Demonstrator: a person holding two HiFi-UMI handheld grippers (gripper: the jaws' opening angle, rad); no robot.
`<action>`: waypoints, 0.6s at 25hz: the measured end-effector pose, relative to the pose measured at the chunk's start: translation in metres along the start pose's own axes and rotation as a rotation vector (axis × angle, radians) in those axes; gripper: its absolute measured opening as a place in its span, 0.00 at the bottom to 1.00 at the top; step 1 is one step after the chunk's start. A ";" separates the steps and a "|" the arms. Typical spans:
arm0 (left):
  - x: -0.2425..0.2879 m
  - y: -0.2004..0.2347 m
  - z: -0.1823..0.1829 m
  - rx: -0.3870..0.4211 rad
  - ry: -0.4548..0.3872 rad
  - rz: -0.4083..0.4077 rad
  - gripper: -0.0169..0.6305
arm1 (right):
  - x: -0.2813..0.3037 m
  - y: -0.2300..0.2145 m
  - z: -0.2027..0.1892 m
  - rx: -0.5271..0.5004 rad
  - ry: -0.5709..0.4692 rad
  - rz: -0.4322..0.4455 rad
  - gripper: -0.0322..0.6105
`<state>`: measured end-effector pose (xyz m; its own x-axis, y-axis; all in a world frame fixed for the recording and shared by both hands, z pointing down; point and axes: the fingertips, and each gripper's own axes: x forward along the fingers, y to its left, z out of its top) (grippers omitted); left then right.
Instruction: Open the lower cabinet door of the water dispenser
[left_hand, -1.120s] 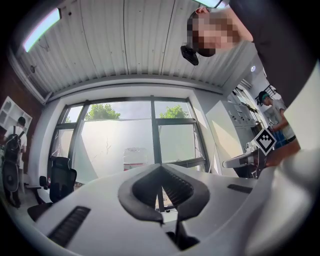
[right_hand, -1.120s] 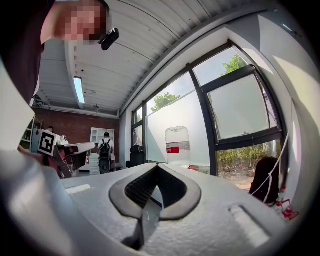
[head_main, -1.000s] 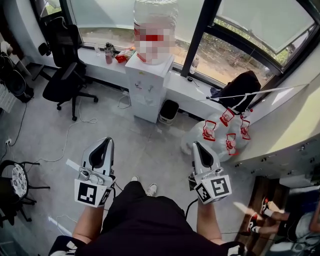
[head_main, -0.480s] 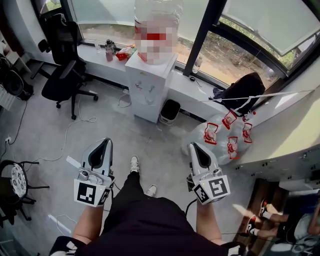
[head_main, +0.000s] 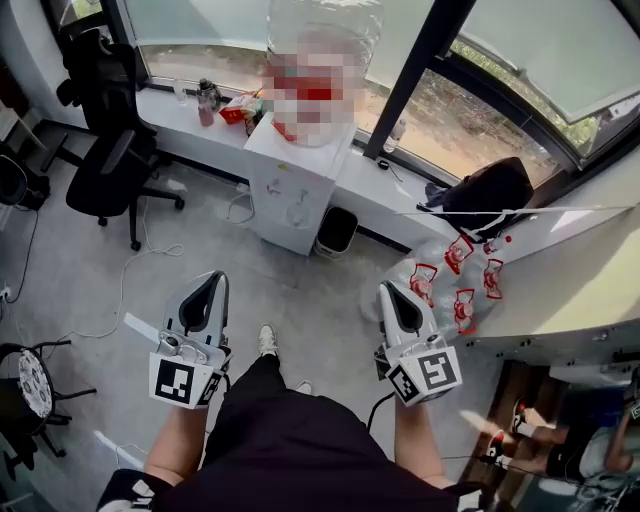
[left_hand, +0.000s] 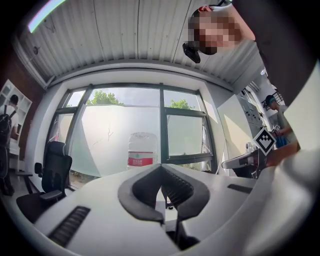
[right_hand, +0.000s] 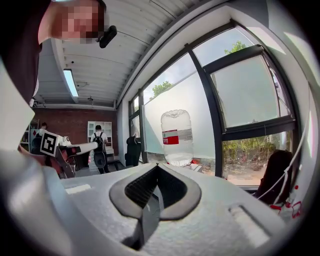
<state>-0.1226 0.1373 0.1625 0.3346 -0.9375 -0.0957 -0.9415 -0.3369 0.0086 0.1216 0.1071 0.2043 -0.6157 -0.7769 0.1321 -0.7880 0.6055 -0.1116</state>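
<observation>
A white water dispenser (head_main: 292, 185) stands against the window wall in the head view, with a big clear bottle (head_main: 322, 40) on top; its lower cabinet door (head_main: 283, 222) is shut. The bottle also shows in the left gripper view (left_hand: 142, 150) and the right gripper view (right_hand: 176, 136). My left gripper (head_main: 212, 283) and right gripper (head_main: 388, 292) are held side by side over the floor, well short of the dispenser. Both point toward it, jaws shut with nothing between them.
A black office chair (head_main: 105, 150) stands left of the dispenser, with cables on the floor (head_main: 130, 290). A small black bin (head_main: 336, 232) sits right of it. Several empty bottles with red handles (head_main: 455, 285) lie by the right wall. A stool (head_main: 30, 385) is at lower left.
The dispenser has come nearer and larger in the head view as I walk toward it. Both grippers have travelled forward with me and stayed shut.
</observation>
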 end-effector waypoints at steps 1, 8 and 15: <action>0.010 0.010 -0.001 -0.004 -0.001 -0.007 0.04 | 0.013 -0.001 0.004 -0.004 0.000 -0.004 0.05; 0.068 0.073 -0.002 -0.032 -0.012 -0.072 0.04 | 0.086 0.001 0.024 -0.024 0.010 -0.045 0.05; 0.102 0.100 -0.013 -0.061 -0.014 -0.119 0.04 | 0.112 0.001 0.020 -0.014 0.032 -0.092 0.05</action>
<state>-0.1821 0.0068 0.1662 0.4428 -0.8894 -0.1138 -0.8908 -0.4508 0.0570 0.0522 0.0170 0.1990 -0.5400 -0.8237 0.1730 -0.8413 0.5341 -0.0835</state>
